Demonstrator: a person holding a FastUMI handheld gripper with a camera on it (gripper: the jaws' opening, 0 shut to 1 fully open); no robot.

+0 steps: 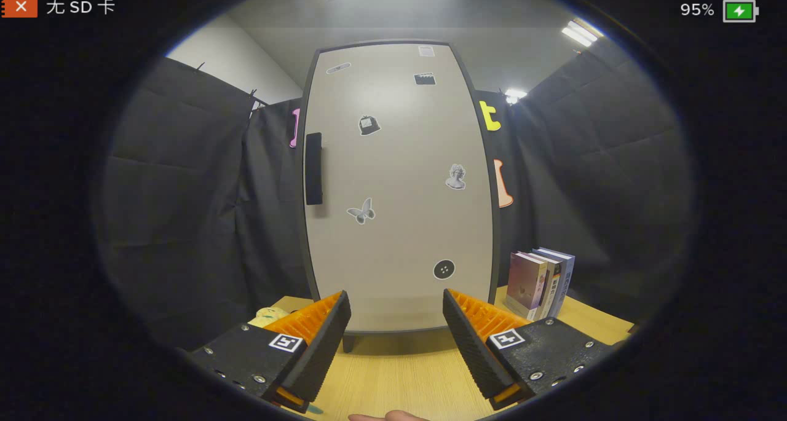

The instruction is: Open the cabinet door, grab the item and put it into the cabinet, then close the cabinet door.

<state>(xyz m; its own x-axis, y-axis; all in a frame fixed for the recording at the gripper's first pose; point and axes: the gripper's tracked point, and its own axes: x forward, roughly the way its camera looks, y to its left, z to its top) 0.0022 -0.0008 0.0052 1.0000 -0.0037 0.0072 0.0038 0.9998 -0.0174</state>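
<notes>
Two fingers of the claw (pixel 396 304) sit spread wide, holding nothing, facing the closed cabinet door (pixel 399 187) on the bench (pixel 393 372).

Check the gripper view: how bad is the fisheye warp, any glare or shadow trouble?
Gripper view: strong barrel warp, the cabinet door bulges and its straight edges curve; ceiling lights blow out without glare on the door; stickers and handle stay sharp; soft shadow under the cabinet on the table; gripper open, nothing between its fingers.
</notes>
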